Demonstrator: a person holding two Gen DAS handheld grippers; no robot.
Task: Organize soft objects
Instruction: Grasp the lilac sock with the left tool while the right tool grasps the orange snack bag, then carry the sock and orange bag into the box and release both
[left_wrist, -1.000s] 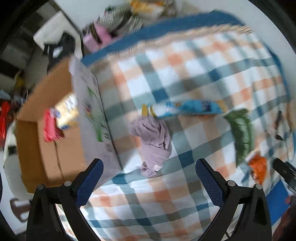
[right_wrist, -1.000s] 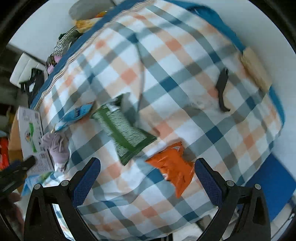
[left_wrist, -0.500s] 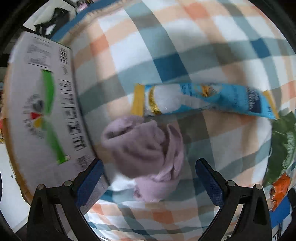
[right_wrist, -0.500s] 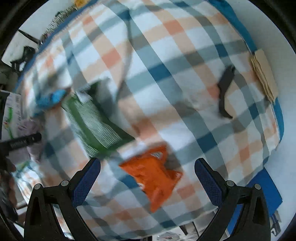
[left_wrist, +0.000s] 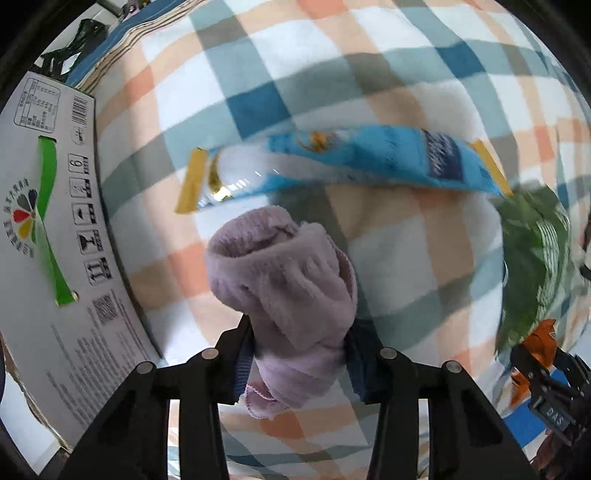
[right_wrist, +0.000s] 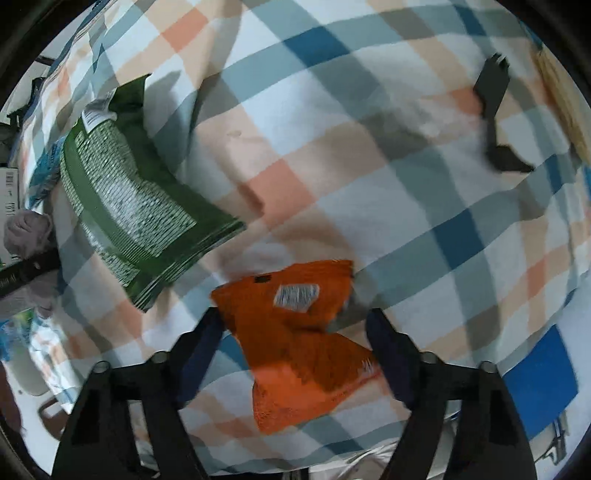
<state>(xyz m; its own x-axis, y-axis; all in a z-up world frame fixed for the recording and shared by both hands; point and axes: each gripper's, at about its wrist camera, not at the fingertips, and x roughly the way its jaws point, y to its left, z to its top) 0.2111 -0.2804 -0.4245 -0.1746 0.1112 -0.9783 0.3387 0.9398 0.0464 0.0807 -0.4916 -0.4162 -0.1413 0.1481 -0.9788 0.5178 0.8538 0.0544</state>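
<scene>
Your left gripper (left_wrist: 299, 354) is clamping the lilac sock bundle (left_wrist: 284, 288) on the checked blanket (left_wrist: 388, 81), beside the printed box flap (left_wrist: 55, 221). Your right gripper (right_wrist: 295, 347) is straddling the orange packet (right_wrist: 303, 332), jaws apart, touching its left edge.

Checked bed (right_wrist: 332, 122) carrying a green packet (right_wrist: 140, 206), orange packet (right_wrist: 295, 332), blue packet (left_wrist: 351, 162), rolled pink sock (left_wrist: 288, 291), black strap (right_wrist: 491, 107)

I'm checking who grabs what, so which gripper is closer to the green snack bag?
Right. The right gripper straddles the orange packet just beside the green snack bag; the left gripper is clamped on the purple sock, farther off past the blue packet.
</scene>
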